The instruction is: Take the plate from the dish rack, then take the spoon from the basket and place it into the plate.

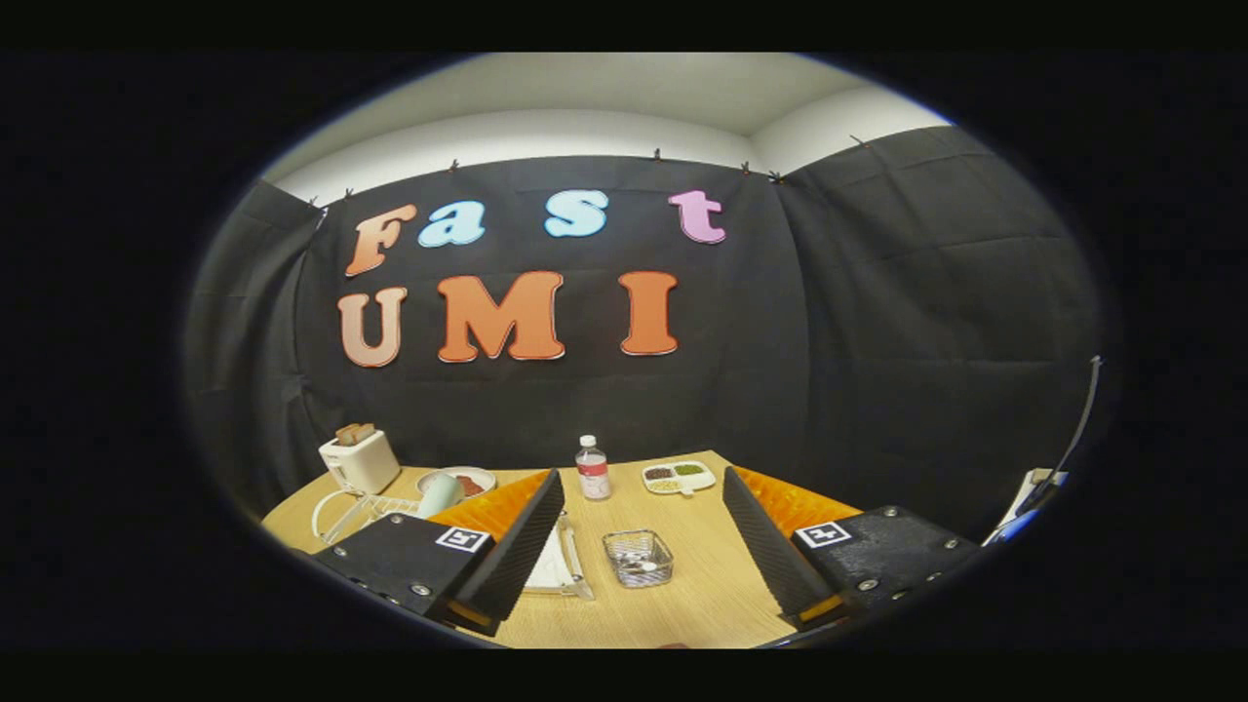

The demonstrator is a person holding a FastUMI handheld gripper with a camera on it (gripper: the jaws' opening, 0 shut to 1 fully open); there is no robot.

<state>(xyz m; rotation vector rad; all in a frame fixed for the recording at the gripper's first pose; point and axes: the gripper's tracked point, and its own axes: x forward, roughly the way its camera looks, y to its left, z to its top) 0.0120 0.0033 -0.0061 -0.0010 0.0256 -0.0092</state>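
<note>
My gripper (643, 476) is held above the near part of a wooden table (702, 595), open, with nothing between its fingers. A small wire basket (639, 558) stands on the table between the fingers, with something small and metallic lying in its bottom, too small to make out as the spoon. To the left, beyond the left finger (517, 546), a white wire dish rack (356, 512) holds an upright pale teal piece (441, 493), which looks like the plate. A clear, flat tray-like thing (564, 570) lies beside the basket, partly hidden by the left finger.
A white toaster (359, 460) with bread stands at the far left. A bowl with red contents (460, 481) sits behind the rack. A water bottle (592, 468) and a divided dish of food (679, 476) stand at the table's far edge.
</note>
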